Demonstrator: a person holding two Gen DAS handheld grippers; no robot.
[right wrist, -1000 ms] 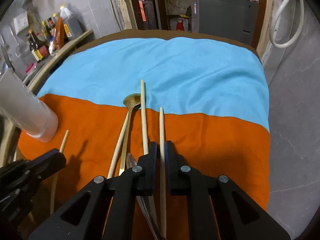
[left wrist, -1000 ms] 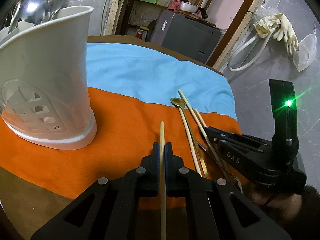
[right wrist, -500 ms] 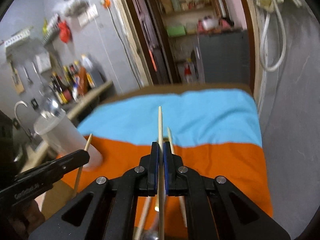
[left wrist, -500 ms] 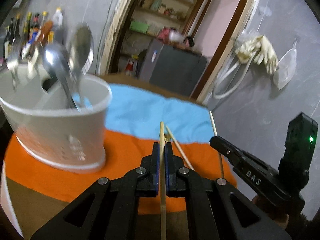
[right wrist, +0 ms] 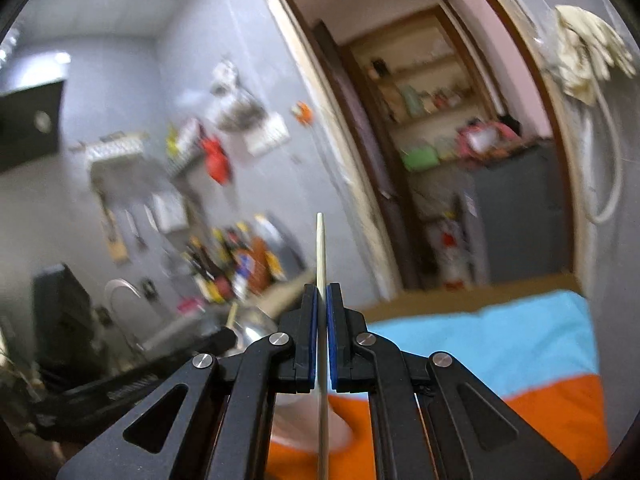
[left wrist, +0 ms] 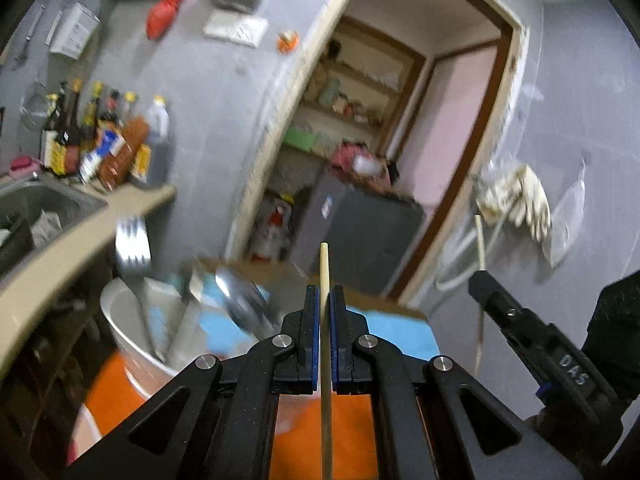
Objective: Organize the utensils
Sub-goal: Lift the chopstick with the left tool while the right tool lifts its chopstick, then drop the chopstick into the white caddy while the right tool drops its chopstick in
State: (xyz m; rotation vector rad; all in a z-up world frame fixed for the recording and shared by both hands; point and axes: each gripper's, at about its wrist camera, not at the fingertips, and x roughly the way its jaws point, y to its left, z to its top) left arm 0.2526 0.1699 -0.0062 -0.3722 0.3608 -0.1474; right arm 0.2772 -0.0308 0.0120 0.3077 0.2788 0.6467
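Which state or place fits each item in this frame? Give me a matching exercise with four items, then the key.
Items:
1. left gripper
2. right gripper
3. white utensil holder
4. rubber gloves

States or places:
A. hanging on the wall beside the doorway
B. standing on the orange cloth, fork and spoon inside
C. shut on a chopstick, seen over the holder
D. shut on a chopstick, blue cloth to its right

Pairs: 1-C, 2-D, 3-B, 4-A
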